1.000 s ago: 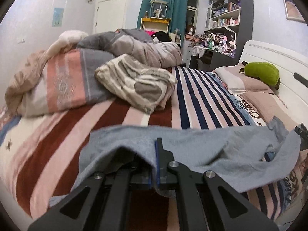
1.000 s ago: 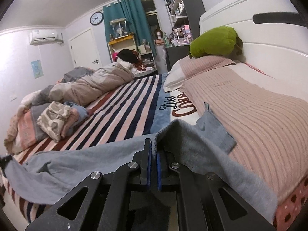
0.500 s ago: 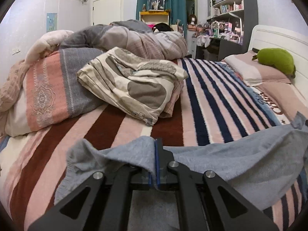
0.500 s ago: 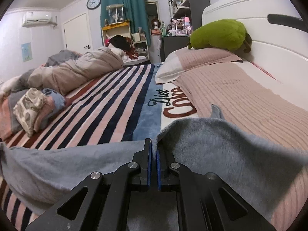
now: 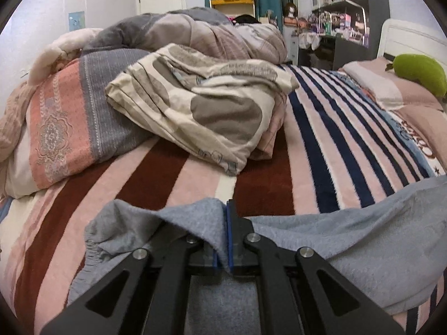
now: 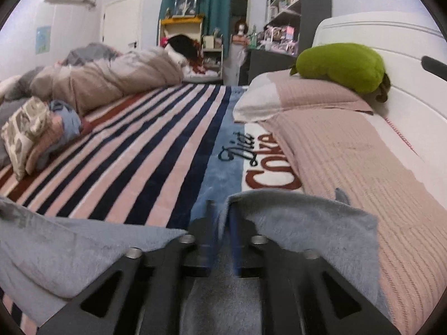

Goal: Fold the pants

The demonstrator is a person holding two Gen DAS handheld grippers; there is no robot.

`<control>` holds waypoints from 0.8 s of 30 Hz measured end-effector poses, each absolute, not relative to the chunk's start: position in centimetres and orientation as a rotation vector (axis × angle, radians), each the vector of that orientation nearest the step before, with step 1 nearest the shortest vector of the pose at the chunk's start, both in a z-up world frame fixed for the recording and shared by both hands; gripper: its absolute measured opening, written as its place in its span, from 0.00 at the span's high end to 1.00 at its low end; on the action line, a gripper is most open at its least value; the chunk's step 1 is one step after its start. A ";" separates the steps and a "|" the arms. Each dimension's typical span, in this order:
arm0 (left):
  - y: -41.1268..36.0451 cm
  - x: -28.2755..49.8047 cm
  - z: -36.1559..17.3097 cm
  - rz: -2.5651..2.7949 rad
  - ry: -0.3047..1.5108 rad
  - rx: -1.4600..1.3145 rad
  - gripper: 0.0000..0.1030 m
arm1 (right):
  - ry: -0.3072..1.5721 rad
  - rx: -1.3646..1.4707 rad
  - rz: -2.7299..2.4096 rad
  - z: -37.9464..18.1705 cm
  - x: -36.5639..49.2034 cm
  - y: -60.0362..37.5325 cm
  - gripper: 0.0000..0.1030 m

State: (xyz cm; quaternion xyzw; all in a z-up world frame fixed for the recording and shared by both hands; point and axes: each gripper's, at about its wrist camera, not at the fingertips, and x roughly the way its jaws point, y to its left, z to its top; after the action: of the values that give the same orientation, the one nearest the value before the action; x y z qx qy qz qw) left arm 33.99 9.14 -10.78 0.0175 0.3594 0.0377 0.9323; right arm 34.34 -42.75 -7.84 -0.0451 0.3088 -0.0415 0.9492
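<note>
The grey pants (image 5: 349,240) lie across the near edge of the striped blanket (image 5: 321,150), stretched between the 2 grippers, with one end draped toward the pink ribbed cover (image 6: 363,167) in the right wrist view. The left gripper (image 5: 225,231) is clamped on a fold of the grey fabric, jaws nearly together with cloth pinched between the blue pads. The right gripper (image 6: 222,223) is opening; cloth sits between its jaws but the pads no longer press on it. The step in hand appears to be laying the carried edge down. To do it well, lower both edges flat before release, keep the fabric taut between the grippers so no crease forms, and release the left side only once its corner rests on the blanket. Compared with 1 second ago, both grippers sit lower and further over the bed, the folded patterned bedding (image 5: 201,106) looms closer, and the right jaws, then closed on the cloth, have parted.
</note>
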 end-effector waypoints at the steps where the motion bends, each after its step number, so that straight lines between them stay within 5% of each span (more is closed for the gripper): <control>1: 9.2 34.1 -10.8 0.078 0.745 0.044 0.94 | 0.627 -0.098 -0.090 -8.0 34.4 -42.8 0.55; 2: 9.2 34.0 -10.7 0.079 0.751 0.050 0.92 | 0.621 -0.104 -0.093 -7.9 34.5 -42.9 0.44; 3: 9.3 33.9 -10.5 0.083 0.755 0.055 0.74 | 0.613 -0.116 -0.093 -7.7 34.4 -42.9 0.44; 4: 9.4 33.8 -10.1 0.099 0.753 0.065 0.35 | 0.617 -0.133 -0.092 -7.4 34.3 -43.0 0.44; 6: 9.7 32.8 -9.0 0.127 0.688 0.078 0.16 | 0.633 -0.164 -0.092 -6.9 34.0 -43.1 0.44; 14: 8.3 29.2 -6.4 0.027 0.655 0.088 0.16 | 0.697 -0.283 -0.154 -5.3 28.4 -44.9 0.35; 24: 4.6 26.8 -9.2 -0.121 0.721 0.035 0.16 | 0.842 -0.222 -0.225 -9.1 24.6 -51.0 0.37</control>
State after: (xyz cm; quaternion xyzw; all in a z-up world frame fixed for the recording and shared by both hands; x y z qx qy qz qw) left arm 26.85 4.57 -9.21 0.0172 0.3526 -0.0589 0.9338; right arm 24.58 -50.99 -9.14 -0.1075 0.4069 -0.1086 0.9006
